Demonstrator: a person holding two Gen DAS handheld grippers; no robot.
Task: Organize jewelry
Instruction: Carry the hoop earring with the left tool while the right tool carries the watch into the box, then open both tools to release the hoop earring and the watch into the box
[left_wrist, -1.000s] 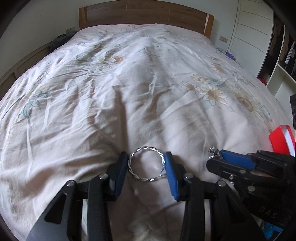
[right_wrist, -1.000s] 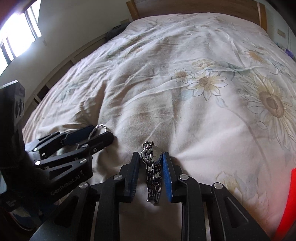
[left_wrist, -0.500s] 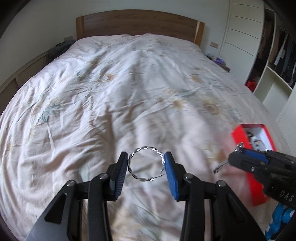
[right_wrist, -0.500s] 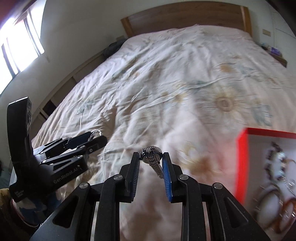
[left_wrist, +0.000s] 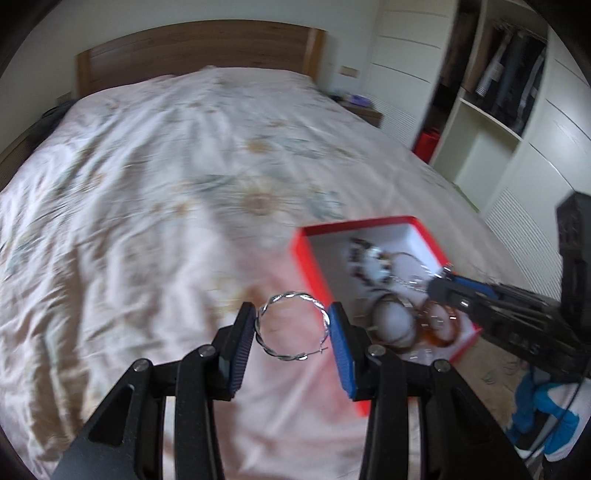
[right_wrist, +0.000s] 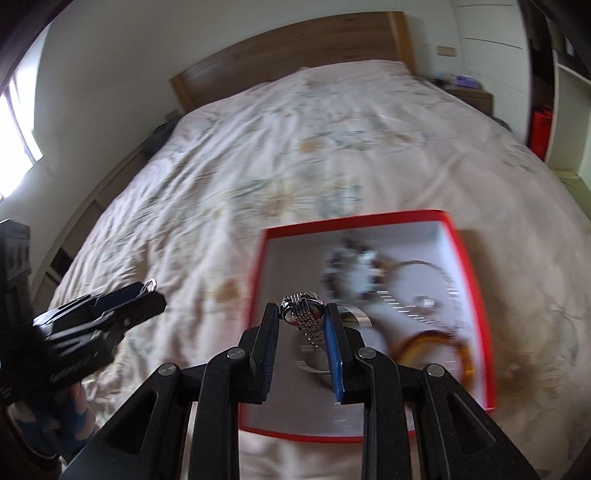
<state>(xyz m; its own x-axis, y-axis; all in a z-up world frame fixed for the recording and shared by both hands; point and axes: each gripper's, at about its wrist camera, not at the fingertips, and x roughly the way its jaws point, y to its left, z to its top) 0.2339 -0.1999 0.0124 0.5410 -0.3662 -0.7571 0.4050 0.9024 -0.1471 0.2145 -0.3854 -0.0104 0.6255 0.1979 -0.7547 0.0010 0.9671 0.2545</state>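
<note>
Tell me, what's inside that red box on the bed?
The red box holds a beaded bracelet, an amber bangle, and thin hoops, all blurred. The tongs and their watch hide part of its floor.

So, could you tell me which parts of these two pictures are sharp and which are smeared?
Left wrist view: the left gripper and its twisted silver hoop are crisp; bedspread and red box streak with motion blur. Right wrist view: the right gripper and watch are sharp, box contents smeared; window glare at left.
</note>
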